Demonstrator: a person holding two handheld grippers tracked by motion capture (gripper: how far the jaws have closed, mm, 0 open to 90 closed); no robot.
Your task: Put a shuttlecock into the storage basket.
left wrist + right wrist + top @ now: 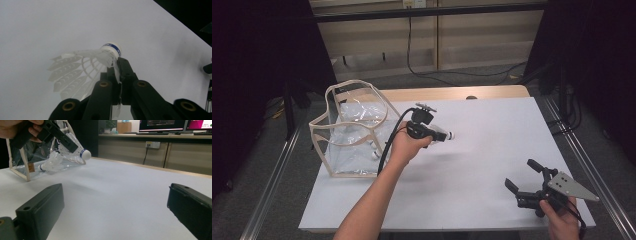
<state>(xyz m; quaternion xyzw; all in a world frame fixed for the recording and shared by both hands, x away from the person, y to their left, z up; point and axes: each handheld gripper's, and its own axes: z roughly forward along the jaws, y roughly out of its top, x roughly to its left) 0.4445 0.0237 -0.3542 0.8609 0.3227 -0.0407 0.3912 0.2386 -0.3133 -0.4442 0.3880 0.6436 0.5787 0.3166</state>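
A white shuttlecock [82,67] hung above the white worktop [482,150] near its left edge, its feather skirt pinched between the closed jaws of the left gripper [437,134]. Just beside it stood a clear bag [349,130] with more shuttlecocks inside. The right gripper [524,177] rested near the front right corner, jaws wide and empty. Wooden cabinets [155,155] lined the room behind

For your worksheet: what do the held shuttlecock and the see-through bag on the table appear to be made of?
Shuttlecock: skirt looks like moulded white plastic, with a ribbed lattice rather than feathers; the rounded white cap with a blue band could be cork or foam. Bag: clear glossy plastic film, showing reflections and creases, with beige edging, probably fabric tape.
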